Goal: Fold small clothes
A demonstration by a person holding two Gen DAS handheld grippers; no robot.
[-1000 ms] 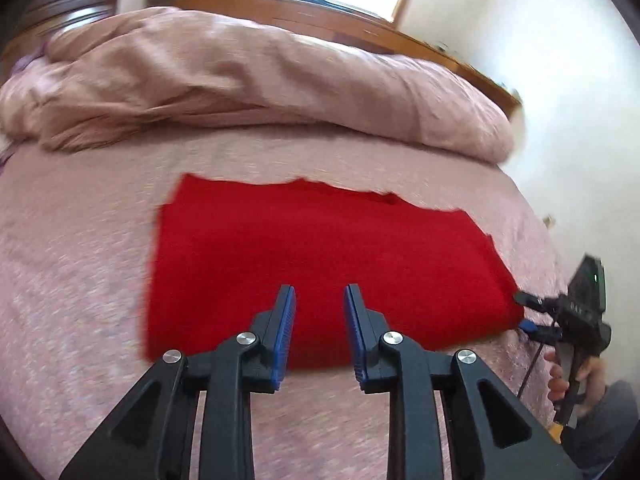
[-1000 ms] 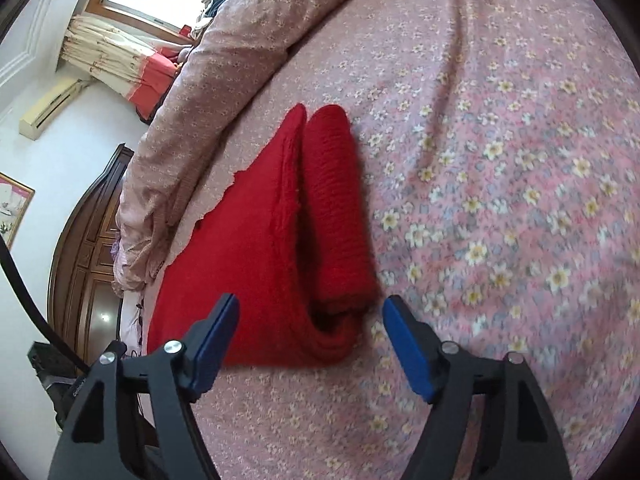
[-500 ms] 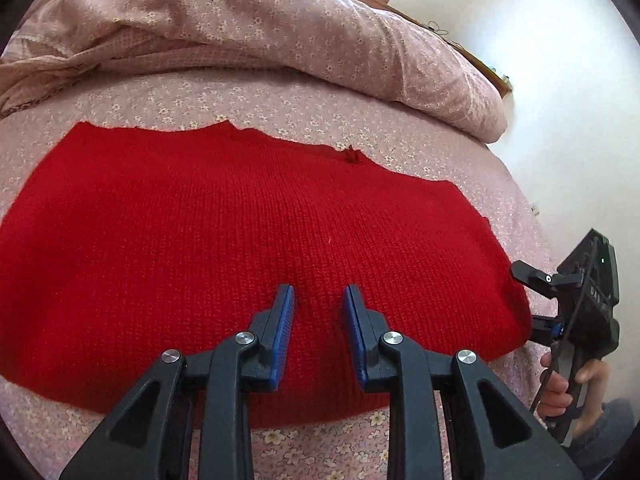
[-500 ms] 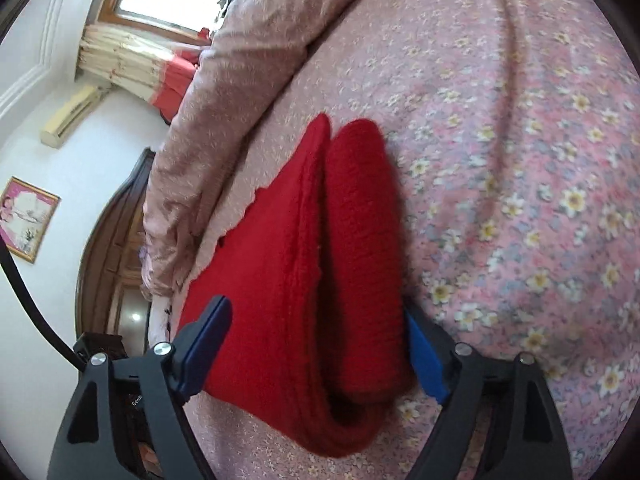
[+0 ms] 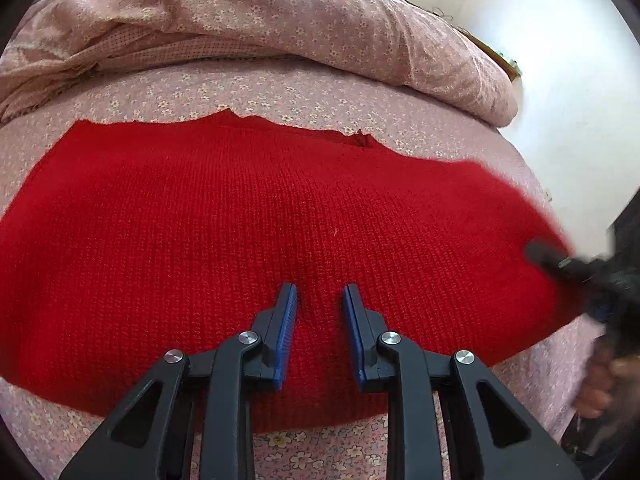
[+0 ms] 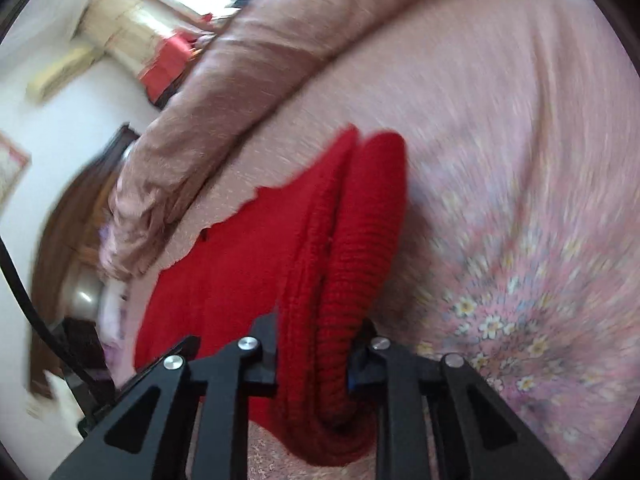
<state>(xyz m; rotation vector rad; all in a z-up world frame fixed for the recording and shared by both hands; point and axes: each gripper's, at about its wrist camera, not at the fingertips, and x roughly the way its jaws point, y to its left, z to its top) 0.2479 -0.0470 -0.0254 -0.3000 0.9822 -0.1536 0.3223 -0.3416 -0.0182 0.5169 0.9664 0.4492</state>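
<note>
**Right claw clamping folded end of red knit; fold-over next**

Red knit garment (image 5: 248, 240) spread flat on the floral bed sheet (image 5: 280, 92), right end already doubled into a thick roll (image 6: 360, 240). Right claw (image 6: 312, 360) closing on that roll, knit bunched between the jaws, pads apparently pressing though blur makes contact hard to confirm. Left claw (image 5: 318, 332) hovering low over the near middle of the garment, jaws narrowly apart, nothing between them, tips near or brushing the knit. Rumpled duvet (image 5: 280, 12) piled beyond, well apart.

To do well: keep all layers of the roll in the bite, lift just clear of the sheet, carry across toward the far end without dragging. Pin the middle with the left claw so the base layer stays put. Match edges before release.

Versus a second ago: right jaws were wide with the roll ahead, now narrowed around it. Left view was further back with the whole garment in sight, now close above it.
</note>
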